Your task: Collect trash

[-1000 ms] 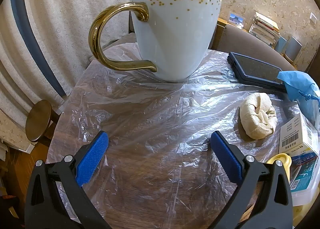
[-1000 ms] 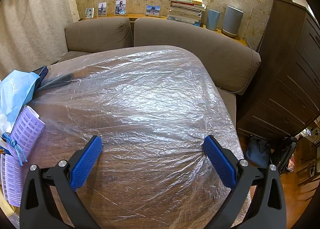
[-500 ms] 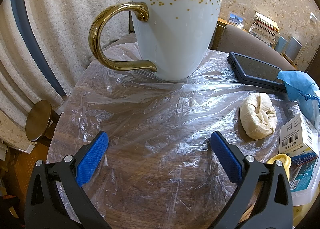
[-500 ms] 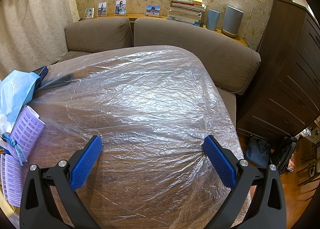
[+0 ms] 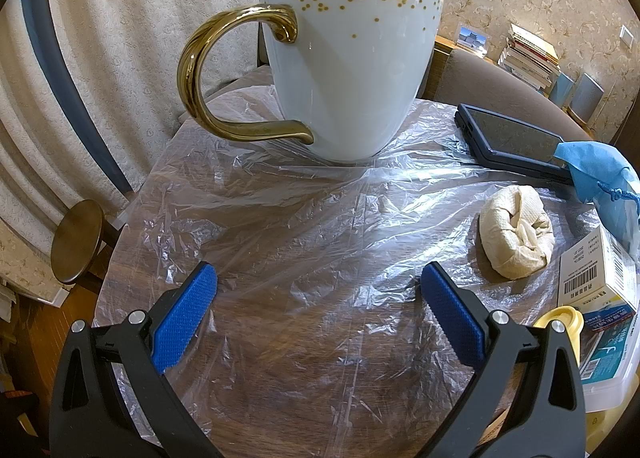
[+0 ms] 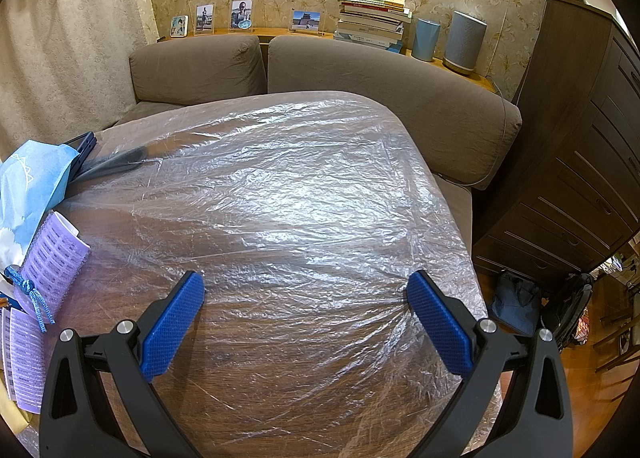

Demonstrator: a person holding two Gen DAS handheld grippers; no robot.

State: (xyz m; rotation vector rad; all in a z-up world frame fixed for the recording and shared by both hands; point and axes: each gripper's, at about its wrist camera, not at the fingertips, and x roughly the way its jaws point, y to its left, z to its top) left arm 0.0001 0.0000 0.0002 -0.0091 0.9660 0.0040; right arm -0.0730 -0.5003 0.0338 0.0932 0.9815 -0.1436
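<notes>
A crumpled cream paper wad (image 5: 516, 232) lies on the plastic-covered wooden table (image 5: 304, 242), to the right of and a little beyond my left gripper (image 5: 318, 274). The left gripper hovers low over the table, open, nothing between its blue pads. In the right wrist view, my right gripper (image 6: 306, 280) is open as well, over a bare stretch of the plastic sheet (image 6: 280, 194). The paper wad does not show in the right wrist view.
A white mug with gold dots and a gold handle (image 5: 344, 58) stands ahead of the left gripper. A dark tablet (image 5: 516, 142), a blue pouch (image 5: 604, 174), a small carton (image 5: 600, 270) and a purple hair roller (image 6: 50, 258) crowd one side. A sofa (image 6: 360, 86) lies beyond the table.
</notes>
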